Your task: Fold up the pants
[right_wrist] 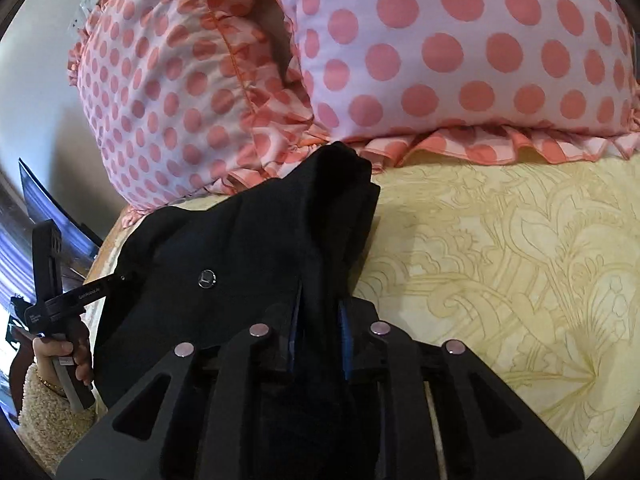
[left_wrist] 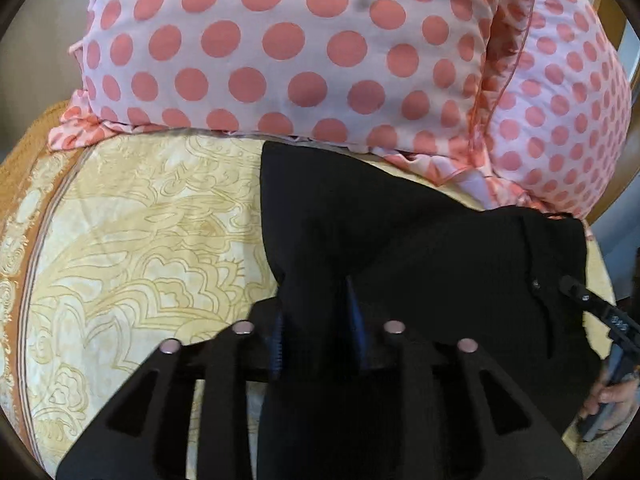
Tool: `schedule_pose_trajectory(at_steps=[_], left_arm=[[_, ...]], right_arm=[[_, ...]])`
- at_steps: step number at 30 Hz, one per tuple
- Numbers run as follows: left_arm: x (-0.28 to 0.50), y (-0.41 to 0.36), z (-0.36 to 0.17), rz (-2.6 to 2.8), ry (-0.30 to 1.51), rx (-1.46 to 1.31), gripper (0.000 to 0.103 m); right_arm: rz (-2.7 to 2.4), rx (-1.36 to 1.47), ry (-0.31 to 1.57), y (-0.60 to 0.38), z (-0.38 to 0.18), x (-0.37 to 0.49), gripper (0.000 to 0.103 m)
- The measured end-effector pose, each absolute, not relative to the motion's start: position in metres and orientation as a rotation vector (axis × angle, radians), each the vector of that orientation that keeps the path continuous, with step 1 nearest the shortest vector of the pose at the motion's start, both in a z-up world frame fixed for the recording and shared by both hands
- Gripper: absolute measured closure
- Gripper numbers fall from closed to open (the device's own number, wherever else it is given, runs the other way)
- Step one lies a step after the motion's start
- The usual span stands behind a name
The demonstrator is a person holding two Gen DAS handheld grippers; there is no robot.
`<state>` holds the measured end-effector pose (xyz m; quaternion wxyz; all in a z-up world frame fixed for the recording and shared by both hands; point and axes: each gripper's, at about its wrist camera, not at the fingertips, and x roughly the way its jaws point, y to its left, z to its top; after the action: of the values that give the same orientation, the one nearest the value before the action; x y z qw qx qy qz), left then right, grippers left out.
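Observation:
The black pants [left_wrist: 420, 248] lie on the cream patterned bedsheet [left_wrist: 140, 240], stretched between my two grippers. My left gripper [left_wrist: 316, 312] is shut on one edge of the pants, with cloth bunched between its blue-padded fingers. My right gripper [right_wrist: 320, 304] is shut on the other edge of the pants [right_wrist: 248, 240], near the metal waist button [right_wrist: 207, 279]. The right gripper also shows at the right edge of the left wrist view [left_wrist: 568, 286], and the left gripper at the left edge of the right wrist view [right_wrist: 124, 278].
Two pink pillows with coral polka dots [left_wrist: 280, 48] [right_wrist: 460, 48] lean at the head of the bed, just behind the pants. The bedsheet [right_wrist: 520, 240] spreads to the right. A dark screen [right_wrist: 52, 208] stands off the bed's left side.

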<state>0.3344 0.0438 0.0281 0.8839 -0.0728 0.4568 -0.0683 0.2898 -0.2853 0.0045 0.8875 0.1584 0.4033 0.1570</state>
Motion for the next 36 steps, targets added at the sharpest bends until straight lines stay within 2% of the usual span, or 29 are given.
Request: schedule_pose_trajectory(at_steps=[3, 4, 5, 8, 11, 16, 20, 22, 24, 26, 28, 29, 36], left_arm=[[0.319, 0.045, 0.045, -0.113, 0.909, -0.129, 0.07], [0.31, 0.045, 0.052, -0.108, 0.881, -0.122, 0.064], [0.297, 0.045, 0.061, -0.119, 0.843, -0.119, 0.053], [0.262, 0.041, 0.079, -0.212, 0.767, -0.144, 0.043], [0.239, 0.024, 0.08, -0.323, 0.783, -0.151, 0.038], [0.245, 0.004, 0.031, -0.324, 0.95, -0.083, 0.039], [0.242, -0.002, 0.019, -0.294, 0.91, -0.045, 0.035], [0.234, 0.004, 0.02, -0.28, 0.913, -0.067, 0.031], [0.215, 0.007, 0.027, -0.26, 0.868, -0.057, 0.024], [0.188, 0.01, 0.034, -0.207, 0.807, -0.014, 0.01], [0.164, 0.01, 0.036, -0.173, 0.763, 0.022, 0.005], [0.151, 0.01, 0.034, -0.164, 0.755, 0.033, 0.002], [0.092, 0.005, 0.014, -0.113, 0.761, 0.064, 0.002]], right_arm=[[0.254, 0.234, 0.833, -0.28, 0.018, 0.28, 0.067], [0.235, 0.208, 0.813, -0.278, 0.024, 0.274, 0.066], [0.246, 0.191, 0.768, -0.277, 0.035, 0.261, 0.066], [0.319, 0.171, 0.671, -0.268, 0.055, 0.231, 0.046], [0.406, 0.111, 0.683, -0.245, 0.055, 0.216, 0.046], [0.349, 0.037, 0.873, -0.226, 0.015, 0.223, 0.046], [0.318, 0.022, 0.846, -0.225, 0.014, 0.219, 0.045], [0.275, 0.001, 0.84, -0.218, 0.018, 0.215, 0.037], [0.277, 0.002, 0.803, -0.214, 0.025, 0.197, 0.019], [0.266, -0.005, 0.751, -0.213, 0.031, 0.173, 0.011], [0.232, -0.001, 0.713, -0.21, 0.033, 0.15, 0.002], [0.214, 0.003, 0.703, -0.208, 0.032, 0.144, 0.001], [0.108, -0.044, 0.655, -0.189, 0.011, 0.094, 0.001]])
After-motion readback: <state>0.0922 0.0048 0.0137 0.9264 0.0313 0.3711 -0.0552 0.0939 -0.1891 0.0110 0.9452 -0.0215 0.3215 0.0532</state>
